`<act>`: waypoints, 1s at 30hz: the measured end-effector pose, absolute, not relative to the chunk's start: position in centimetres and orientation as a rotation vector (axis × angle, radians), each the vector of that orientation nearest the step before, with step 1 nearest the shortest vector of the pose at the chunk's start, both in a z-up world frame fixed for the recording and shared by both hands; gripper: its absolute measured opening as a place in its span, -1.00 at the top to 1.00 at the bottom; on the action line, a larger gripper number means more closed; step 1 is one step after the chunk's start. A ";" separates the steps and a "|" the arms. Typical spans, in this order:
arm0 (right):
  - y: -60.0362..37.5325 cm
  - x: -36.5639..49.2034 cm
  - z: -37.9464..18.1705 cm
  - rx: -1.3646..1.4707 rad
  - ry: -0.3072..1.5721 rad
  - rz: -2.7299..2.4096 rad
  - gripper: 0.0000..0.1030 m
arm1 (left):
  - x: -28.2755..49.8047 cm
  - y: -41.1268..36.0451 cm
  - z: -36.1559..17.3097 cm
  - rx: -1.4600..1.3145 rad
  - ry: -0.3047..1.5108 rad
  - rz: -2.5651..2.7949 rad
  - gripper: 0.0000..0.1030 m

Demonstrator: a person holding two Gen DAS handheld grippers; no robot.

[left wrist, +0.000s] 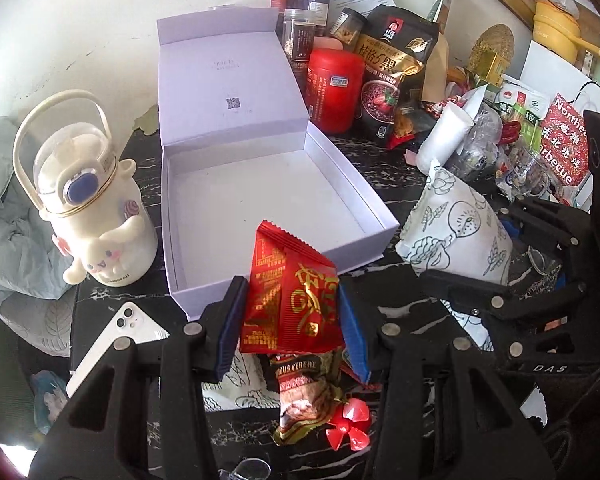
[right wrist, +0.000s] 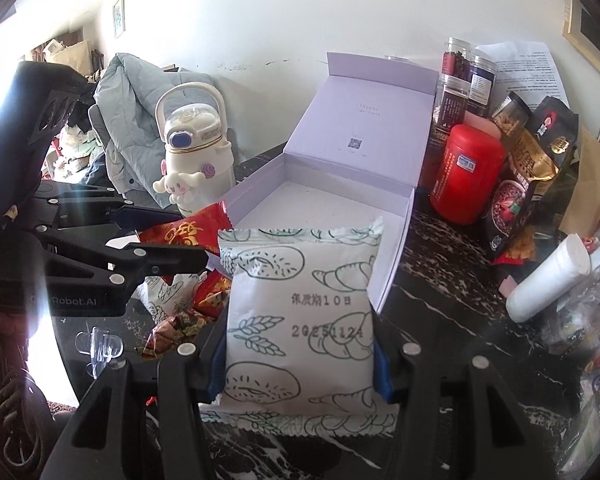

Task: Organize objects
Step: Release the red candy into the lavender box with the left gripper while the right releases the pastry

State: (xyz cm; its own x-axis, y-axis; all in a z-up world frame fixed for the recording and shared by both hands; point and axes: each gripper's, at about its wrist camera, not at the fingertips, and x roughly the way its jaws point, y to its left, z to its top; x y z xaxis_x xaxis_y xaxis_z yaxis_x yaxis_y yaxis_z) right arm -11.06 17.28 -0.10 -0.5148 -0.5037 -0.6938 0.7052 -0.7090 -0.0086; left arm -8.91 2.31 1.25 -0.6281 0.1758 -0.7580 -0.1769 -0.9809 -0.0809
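Note:
My left gripper (left wrist: 290,316) is shut on a red snack packet with gold print (left wrist: 292,296), held upright just before the front edge of an open white box (left wrist: 204,280). My right gripper (right wrist: 298,356) is shut on a white packet with bread drawings (right wrist: 300,320), held near the box's front right corner (right wrist: 396,264). The box's inside is bare and its lid stands open at the back. In the left wrist view the white packet (left wrist: 456,232) and right gripper (left wrist: 440,280) show at the right. In the right wrist view the red packet (right wrist: 188,236) shows at the left.
A white cartoon bottle (left wrist: 92,208) stands left of the box, a white phone (left wrist: 116,340) in front. A red canister (left wrist: 334,88), jars (left wrist: 300,36) and snack bags (left wrist: 396,76) crowd the back right. More packets (left wrist: 308,396) and a red propeller (left wrist: 350,428) lie below my left gripper.

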 end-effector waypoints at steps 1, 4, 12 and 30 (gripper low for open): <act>17.1 -11.5 -0.1 0.891 0.380 -2.217 -0.10 | -9.4 2.2 1.2 -1.245 0.006 2.671 0.16; 16.5 -12.9 -0.3 0.893 0.384 -2.208 -0.10 | -10.8 2.1 1.1 -1.251 0.016 2.668 0.16; 15.2 -16.9 -0.9 0.899 0.406 -2.192 -0.10 | -14.4 1.8 0.0 -1.293 0.037 2.651 0.16; 13.0 -24.6 -2.3 0.884 0.446 -2.164 -0.09 | -22.2 1.3 -2.8 -1.337 0.084 2.666 0.16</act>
